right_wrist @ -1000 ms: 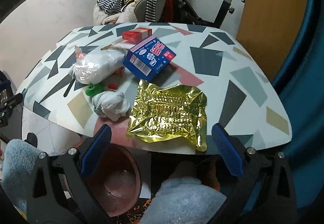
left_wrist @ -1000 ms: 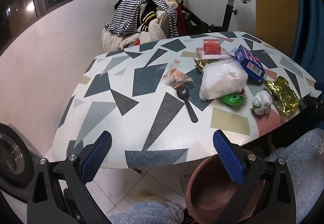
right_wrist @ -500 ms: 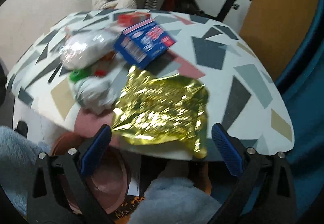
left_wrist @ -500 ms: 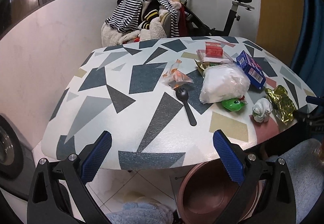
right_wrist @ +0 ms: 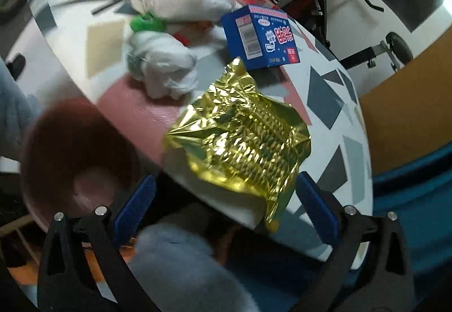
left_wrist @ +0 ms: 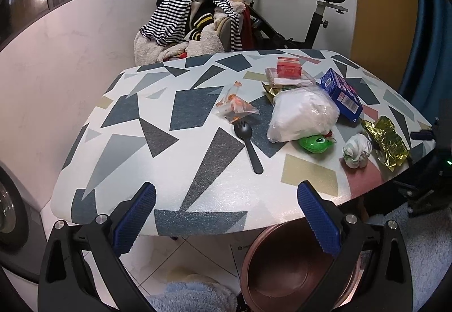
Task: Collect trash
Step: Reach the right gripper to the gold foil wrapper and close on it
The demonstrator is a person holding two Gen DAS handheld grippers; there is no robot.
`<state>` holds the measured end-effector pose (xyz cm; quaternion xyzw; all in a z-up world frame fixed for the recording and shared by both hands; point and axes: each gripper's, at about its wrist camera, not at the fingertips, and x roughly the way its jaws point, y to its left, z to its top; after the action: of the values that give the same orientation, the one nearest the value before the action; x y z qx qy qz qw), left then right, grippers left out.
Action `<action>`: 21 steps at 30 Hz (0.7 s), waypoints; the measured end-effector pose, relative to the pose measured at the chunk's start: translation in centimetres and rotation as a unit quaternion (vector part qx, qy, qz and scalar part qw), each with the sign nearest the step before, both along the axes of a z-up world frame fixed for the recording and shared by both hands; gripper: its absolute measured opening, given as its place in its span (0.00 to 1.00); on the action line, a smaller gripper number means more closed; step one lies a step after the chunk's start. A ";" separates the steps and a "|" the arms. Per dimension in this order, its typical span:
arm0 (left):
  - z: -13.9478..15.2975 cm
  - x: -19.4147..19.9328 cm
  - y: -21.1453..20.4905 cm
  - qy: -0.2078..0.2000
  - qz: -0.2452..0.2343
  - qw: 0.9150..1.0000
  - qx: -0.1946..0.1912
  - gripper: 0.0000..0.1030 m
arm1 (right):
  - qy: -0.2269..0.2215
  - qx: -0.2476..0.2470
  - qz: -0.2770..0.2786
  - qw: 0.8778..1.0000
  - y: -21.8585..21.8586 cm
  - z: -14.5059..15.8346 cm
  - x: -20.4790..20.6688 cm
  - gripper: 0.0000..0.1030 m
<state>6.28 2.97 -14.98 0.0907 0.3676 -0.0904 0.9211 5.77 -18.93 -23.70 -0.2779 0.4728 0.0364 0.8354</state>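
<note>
Trash spread on patterned table (left_wrist: 118, 148), both tongs wide and empty

From left: left gripper (left_wrist: 226, 217) gaping at near edge, holding nothing; black spork (left_wrist: 248, 145), white bag (left_wrist: 302, 114), knotted wad (left_wrist: 356, 151) mid-table; gold wrapper (right_wrist: 240, 137) overhanging rim, framed by gaping, empty right gripper (right_wrist: 226, 207), probably for pinching; brown bin (right_wrist: 73, 154) below for drops.

Trash strewn over one side of a patterned tabletop, with a brown bin below its edge.

A crumpled gold wrapper (right_wrist: 240, 142) lies flat at the table's near edge, one corner hanging over. Beside it sits a knotted white wad (right_wrist: 163, 63), then a green toy frog (left_wrist: 315, 143) touching a bulging white plastic bag (left_wrist: 302, 114). A blue box (right_wrist: 261, 36) stands tilted behind the wrapper. A black spork (left_wrist: 248, 142) lies near an orange-printed clear packet (left_wrist: 236, 108). The bin (left_wrist: 285, 269) stands open and upright.
</note>
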 end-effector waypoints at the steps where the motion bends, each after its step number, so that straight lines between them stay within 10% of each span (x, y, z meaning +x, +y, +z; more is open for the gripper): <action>1: 0.1 -0.1 0.1 -0.001 0.000 1.000 0.000 0.95 | -0.002 0.004 -0.002 1.000 -0.1 0.1 0.4 0.94; 6: 0.5 -0.2 0.5 -0.005 0.005 1.000 -0.005 0.95 | -0.004 0.011 0.003 1.000 -0.2 0.6 1.4 0.84; 11: 0.6 -0.2 0.6 -0.003 0.003 1.000 -0.012 0.95 | 0.009 0.072 -0.009 0.997 -0.8 0.8 2.1 0.44; 15: 1.1 -0.5 0.6 -0.001 -0.003 1.000 -0.029 0.95 | -0.033 0.125 -0.029 0.991 -1.4 3.4 1.3 0.30; 21: 2.3 -0.9 0.5 -0.009 -0.010 0.999 -0.039 0.92 | -0.106 0.269 -0.081 0.954 -4.3 9.3 -0.6 0.17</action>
<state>5.41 3.46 -12.72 0.0595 0.3544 -0.1127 0.9264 5.13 -23.22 -14.45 -0.0066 0.3752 0.0651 0.9246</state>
